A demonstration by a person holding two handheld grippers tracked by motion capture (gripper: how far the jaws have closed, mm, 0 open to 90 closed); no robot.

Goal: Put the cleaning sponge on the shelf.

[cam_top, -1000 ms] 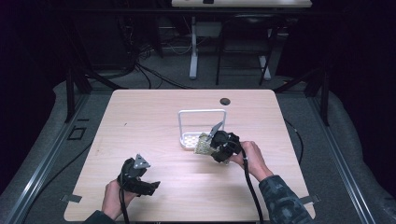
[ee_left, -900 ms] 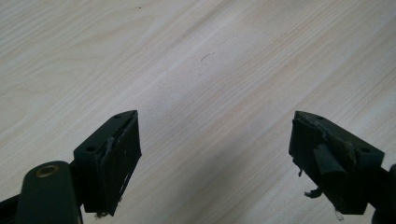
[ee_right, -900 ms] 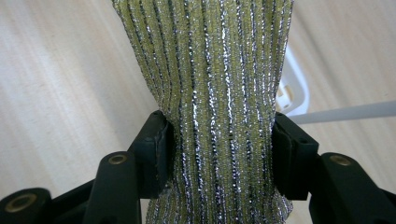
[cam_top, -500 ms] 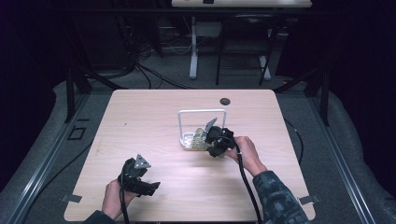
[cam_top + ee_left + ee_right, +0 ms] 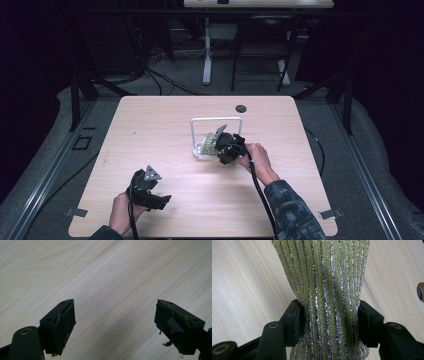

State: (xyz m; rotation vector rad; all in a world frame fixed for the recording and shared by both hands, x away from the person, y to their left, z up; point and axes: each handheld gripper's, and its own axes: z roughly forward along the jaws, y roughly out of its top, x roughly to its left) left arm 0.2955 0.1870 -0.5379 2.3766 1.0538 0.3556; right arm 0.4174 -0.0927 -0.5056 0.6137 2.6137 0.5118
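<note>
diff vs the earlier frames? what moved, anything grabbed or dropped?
The right gripper, shut on the green glittery sponge, moved left and slightly toward the far edge, bringing the sponge to the base of the white rack. Nothing newly grabbed or dropped. The left gripper stayed near the front edge of the table, nothing between its jaws; the rack did not move.

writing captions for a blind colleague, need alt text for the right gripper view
The right gripper pinches a yellow-green scrubbing sponge with silver threads between its two black jaws, squeezing it narrower at the grip. Pale wooden table lies behind it.
</note>
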